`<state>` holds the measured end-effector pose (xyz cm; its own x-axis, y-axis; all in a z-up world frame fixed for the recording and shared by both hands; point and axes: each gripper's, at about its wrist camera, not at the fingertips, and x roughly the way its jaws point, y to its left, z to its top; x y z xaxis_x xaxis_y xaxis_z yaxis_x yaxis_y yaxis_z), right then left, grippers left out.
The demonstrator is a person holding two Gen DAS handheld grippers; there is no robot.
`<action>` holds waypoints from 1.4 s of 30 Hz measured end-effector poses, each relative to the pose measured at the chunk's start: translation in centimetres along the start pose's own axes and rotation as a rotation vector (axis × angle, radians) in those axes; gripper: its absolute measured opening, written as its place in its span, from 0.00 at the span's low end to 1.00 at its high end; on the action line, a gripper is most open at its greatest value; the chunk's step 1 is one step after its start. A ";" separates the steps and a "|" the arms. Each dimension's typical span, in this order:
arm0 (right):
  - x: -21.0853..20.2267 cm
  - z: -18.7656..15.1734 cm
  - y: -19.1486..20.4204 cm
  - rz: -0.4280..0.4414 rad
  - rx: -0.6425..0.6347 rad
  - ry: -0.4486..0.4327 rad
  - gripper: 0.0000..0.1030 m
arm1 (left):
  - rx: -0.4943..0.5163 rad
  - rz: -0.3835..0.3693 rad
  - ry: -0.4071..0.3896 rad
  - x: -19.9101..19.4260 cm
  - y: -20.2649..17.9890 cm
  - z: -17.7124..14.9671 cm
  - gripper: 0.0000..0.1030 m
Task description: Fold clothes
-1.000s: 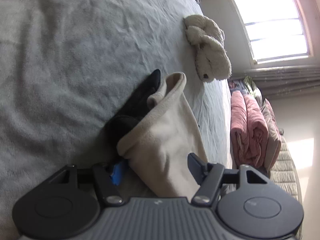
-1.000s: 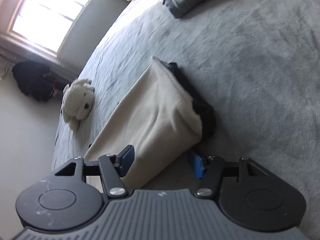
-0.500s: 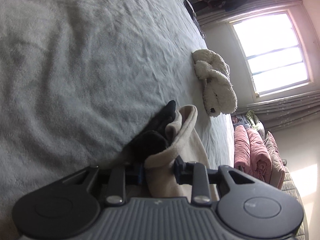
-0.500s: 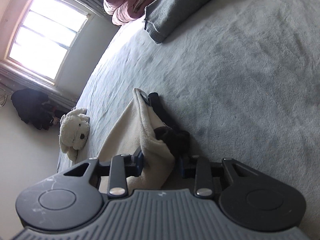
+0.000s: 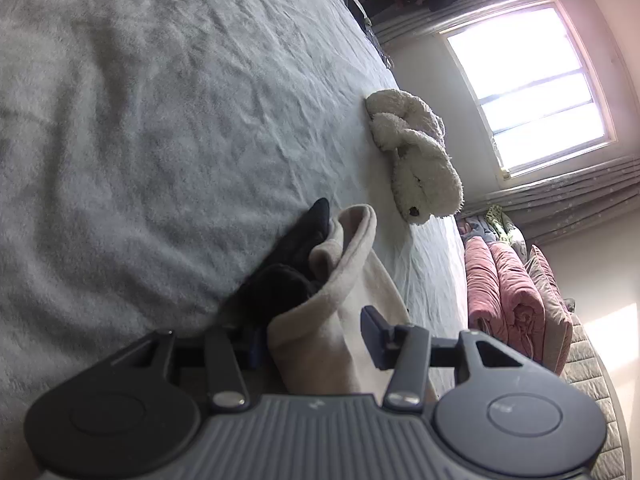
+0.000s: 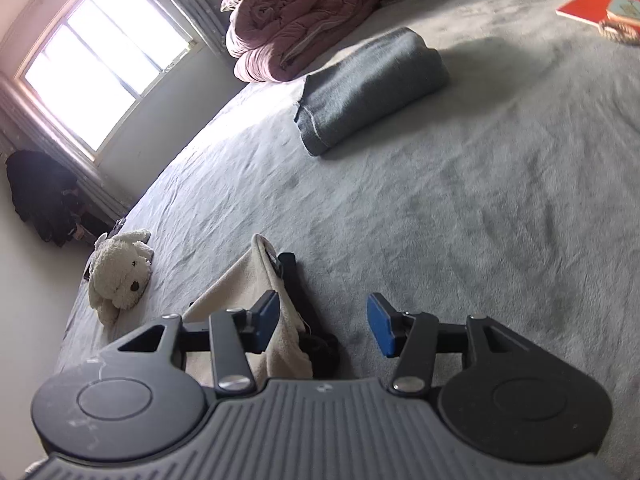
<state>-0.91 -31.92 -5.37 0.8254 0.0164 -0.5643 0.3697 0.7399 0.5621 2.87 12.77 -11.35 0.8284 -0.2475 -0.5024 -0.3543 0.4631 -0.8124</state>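
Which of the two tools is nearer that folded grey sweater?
Right. The folded grey sweater lies ahead of the right tool; the left tool's view doesn't show it.

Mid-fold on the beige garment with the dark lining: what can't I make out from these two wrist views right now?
- Beige garment: its near end, both views, hidden under the gripper bodies.
- Left gripper, jaws opening around the cloth: left wrist view, the fold covers the left pad, so contact is unclear.
- Right gripper, jaws opening: garment lies beside one pad; touching or not is unclear.
- Red book: right wrist view, too small to read.
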 end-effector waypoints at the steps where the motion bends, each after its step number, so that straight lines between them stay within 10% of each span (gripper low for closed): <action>1: -0.3 -0.2 0.6 -0.003 -0.034 -0.014 0.51 | 0.005 0.004 -0.006 0.0 0.0 -0.1 0.44; 12: 0.2 -3.9 8.8 0.112 -0.481 -0.073 0.51 | 0.008 0.028 -0.045 0.1 0.1 -0.4 0.30; 20: 2.8 -7.2 12.6 0.188 -0.644 0.042 0.37 | 0.021 0.035 -0.081 -0.4 -0.1 -0.9 0.24; 36: 6.2 -11.3 15.0 0.149 -0.727 0.263 0.23 | 0.392 -0.130 -0.232 -4.2 -6.5 -3.2 0.20; 42: 6.5 -8.6 12.6 0.272 -0.475 0.334 0.36 | 0.556 -0.216 -0.242 -4.7 -9.9 -5.3 0.20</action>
<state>5.47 -16.72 -7.18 0.6575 0.3974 -0.6401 -0.1266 0.8958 0.4261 0.23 4.81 -2.50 0.9535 -0.2152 -0.2109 0.0550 0.8125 -0.5804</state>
